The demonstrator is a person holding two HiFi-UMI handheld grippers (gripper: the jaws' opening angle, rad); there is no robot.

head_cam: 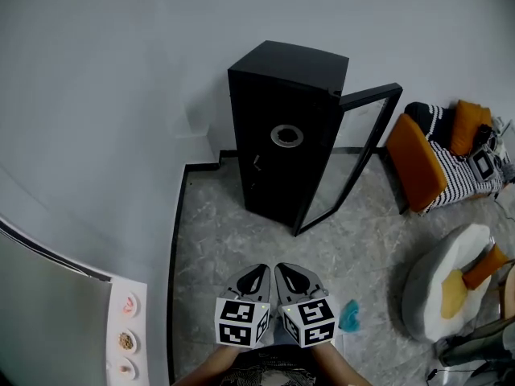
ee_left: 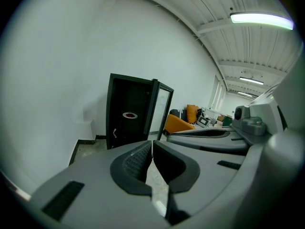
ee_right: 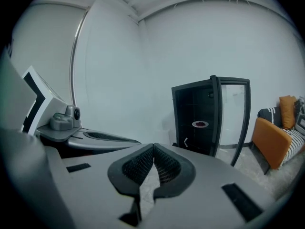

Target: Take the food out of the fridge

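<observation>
Two tongs, left gripper [head_cam: 259, 272] & right gripper [head_cam: 283, 270], closed, empty. Target: small round plate w/ dark food [head_cam: 286, 136] mid-shelf in open tall black fridge [head_cam: 265, 179]; dead ahead, well apart, neither hand clearly nearer.

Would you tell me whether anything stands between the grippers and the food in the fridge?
Nothing visible does. The fridge has its glass door swung open to the right, the plate of food sits exposed inside, and only bare floor separates it from the left gripper and right gripper.
</observation>
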